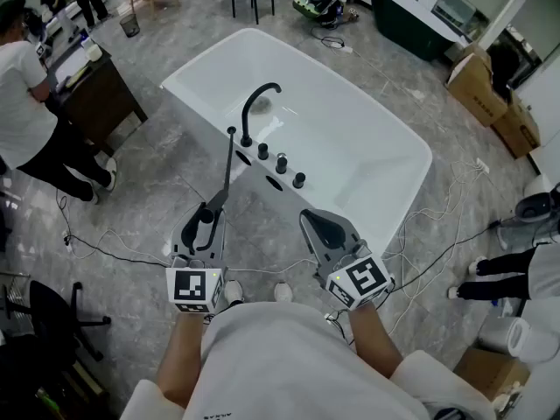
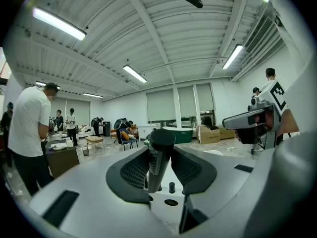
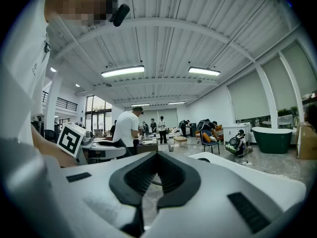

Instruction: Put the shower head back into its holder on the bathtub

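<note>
Left claw [image 1: 207,214] is clamped on the shower head [image 1: 224,169], with the ribbed pads on either side of its lower part; right claw [image 1: 322,226] is closed tip to tip and holds nothing, level beside the left one.

Shower head is in the air, in front of the near rim of the bathtub [image 1: 376,138] and not in its holder; it tilts up and away, and in the head view its far end lines up with the faucet [image 1: 259,103] base; contact there can't be told.

Handling, as a guess:
- slim rigid wand, matte black, round section with a blunt rounded end; probably light
- no flex expected
- the smooth round body could roll or slide between the pads, so a firm squeeze across the shaft suits it
- the current hold low on the handle leaves the long end free to steer
- no hose visible, so can't say whether one will drag

Materials and shapes:
- tub is glossy white, a rounded rectangle with a broad flat deck on the near side; hard surface, likely to mark if the wand knocks it
- faucet is a black hooked gooseneck
- three small black knobs [image 1: 282,163] sit in a row on the deck
- a dark oval opening [image 1: 274,183] just below the knobs looks like the holder, not certain
- claw bodies are smooth grey plastic with dark meshed pads
- floor [image 1: 149,226] is grey and stone-look, with thin cables trailing over it
</note>
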The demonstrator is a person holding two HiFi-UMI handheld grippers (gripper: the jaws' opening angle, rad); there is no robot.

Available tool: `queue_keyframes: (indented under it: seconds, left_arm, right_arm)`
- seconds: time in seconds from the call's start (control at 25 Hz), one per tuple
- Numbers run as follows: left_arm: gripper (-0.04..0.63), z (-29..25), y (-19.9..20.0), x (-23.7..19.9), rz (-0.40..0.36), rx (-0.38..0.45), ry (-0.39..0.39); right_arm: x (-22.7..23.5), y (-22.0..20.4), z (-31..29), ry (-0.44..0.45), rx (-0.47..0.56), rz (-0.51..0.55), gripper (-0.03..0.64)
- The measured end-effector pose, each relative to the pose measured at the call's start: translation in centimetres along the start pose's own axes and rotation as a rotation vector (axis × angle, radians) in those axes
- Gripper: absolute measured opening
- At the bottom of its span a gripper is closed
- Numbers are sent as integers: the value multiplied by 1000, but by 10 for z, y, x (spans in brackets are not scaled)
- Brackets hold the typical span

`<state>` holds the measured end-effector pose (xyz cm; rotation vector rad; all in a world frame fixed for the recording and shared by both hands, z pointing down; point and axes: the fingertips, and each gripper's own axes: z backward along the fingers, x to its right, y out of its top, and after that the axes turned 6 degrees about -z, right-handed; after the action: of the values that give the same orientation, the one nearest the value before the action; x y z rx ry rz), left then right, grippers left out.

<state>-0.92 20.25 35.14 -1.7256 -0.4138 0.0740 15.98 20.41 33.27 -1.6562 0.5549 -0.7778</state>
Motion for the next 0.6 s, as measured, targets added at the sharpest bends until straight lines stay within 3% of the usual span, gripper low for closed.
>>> queue_keyframes:
  seconds: [0.6]
  left_arm:
    - [144,-5,6,-17,-10,28,-45]
  right_arm:
    - [-9,0,-19,-23,13,-23,17]
